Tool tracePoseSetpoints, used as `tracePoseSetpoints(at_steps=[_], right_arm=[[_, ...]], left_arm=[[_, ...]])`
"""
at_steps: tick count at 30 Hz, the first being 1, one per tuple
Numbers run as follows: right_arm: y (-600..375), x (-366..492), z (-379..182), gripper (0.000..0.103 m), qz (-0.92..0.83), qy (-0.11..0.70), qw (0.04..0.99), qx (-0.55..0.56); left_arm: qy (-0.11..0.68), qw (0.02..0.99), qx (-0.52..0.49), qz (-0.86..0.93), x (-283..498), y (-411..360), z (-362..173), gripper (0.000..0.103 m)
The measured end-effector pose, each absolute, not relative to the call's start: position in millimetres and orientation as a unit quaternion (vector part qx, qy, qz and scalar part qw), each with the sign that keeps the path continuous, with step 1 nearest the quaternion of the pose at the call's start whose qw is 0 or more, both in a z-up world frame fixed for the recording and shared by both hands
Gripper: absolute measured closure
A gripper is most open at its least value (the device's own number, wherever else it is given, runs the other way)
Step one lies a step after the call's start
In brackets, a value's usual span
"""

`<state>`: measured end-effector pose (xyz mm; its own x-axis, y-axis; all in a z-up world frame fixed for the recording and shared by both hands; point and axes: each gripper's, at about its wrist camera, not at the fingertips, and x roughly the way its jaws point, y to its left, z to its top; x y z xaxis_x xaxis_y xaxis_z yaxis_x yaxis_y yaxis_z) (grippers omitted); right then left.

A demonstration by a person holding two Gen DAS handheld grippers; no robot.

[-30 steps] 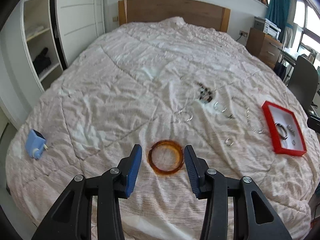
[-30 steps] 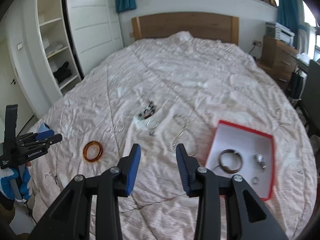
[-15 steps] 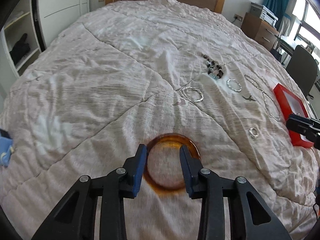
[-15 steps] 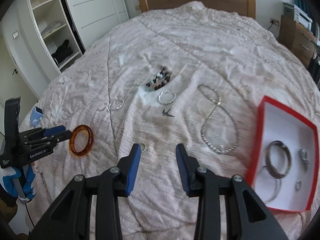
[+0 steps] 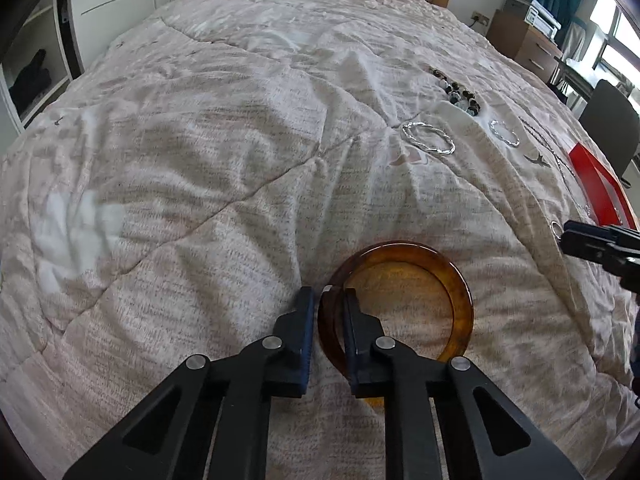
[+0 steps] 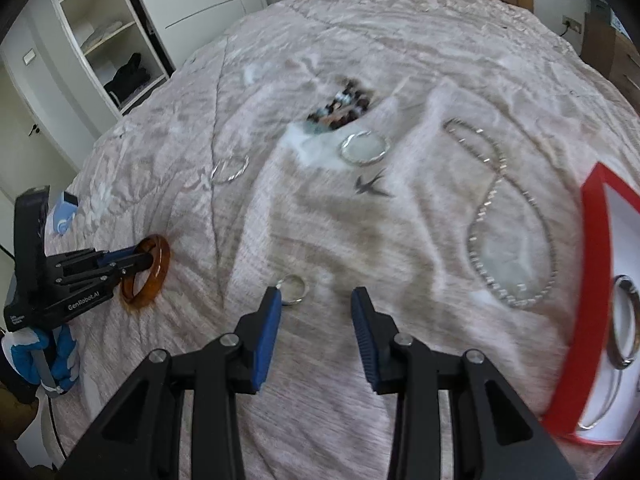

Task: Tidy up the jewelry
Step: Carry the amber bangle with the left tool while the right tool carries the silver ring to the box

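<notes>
An amber bangle (image 5: 460, 296) lies on the pink bedspread, its left rim tipped up in the right wrist view (image 6: 156, 276). My left gripper (image 5: 327, 294) has one finger inside the ring and one outside; its jaws are closing on that rim. My right gripper (image 6: 316, 296) is open, low over the bedspread, with a small silver ring (image 6: 294, 289) just past its left fingertip. At the right stands the red jewelry box (image 6: 592, 280), which holds a silver bangle (image 6: 622, 320).
A twisted silver bangle (image 6: 230, 170), a silver hoop (image 6: 366, 148), a dark bead bracelet (image 6: 344, 108), a bird pendant (image 6: 372, 186) and a chain necklace (image 6: 512, 240) are spread over the bed. A blue object (image 6: 64, 216) lies at the left edge.
Both grippers have come down toward the bed. The left jaws narrowed from straddling the whole bangle to pinching its left rim. The right gripper neared the small ring, its opening unchanged.
</notes>
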<state>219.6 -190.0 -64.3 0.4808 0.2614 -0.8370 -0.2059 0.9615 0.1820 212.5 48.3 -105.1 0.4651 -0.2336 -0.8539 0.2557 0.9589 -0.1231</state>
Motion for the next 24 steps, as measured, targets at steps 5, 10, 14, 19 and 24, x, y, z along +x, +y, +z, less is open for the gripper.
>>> tracePoseSetpoints(at_steps=[5, 10, 14, 19, 24], right_arm=[[-181.3, 226.8, -70.9, 0.073, 0.139, 0.494, 0.858, 0.021], [-169.7, 229.2, -77.4, 0.084, 0.146, 0.498, 0.855, -0.007], [-170.0, 225.0, -80.7, 0.084, 0.146, 0.5, 0.854, -0.008], [-175.6, 214.7, -71.1, 0.084, 0.142, 0.49, 0.86, 0.007], [-185.1, 197.6, -48.5, 0.084, 0.142, 0.471, 0.871, 0.015]], left_arm=[[0.5, 0.855, 0.006, -0.139, 213.9, 50.7, -106.4, 0.09], [0.502, 0.855, 0.005, -0.128, 210.9, 52.2, -107.2, 0.09], [0.505, 0.854, 0.007, -0.124, 210.4, 48.9, -104.5, 0.092], [0.504, 0.855, 0.002, -0.122, 207.7, 44.2, -90.8, 0.093], [0.497, 0.859, 0.019, -0.12, 195.9, 34.3, -72.4, 0.093]])
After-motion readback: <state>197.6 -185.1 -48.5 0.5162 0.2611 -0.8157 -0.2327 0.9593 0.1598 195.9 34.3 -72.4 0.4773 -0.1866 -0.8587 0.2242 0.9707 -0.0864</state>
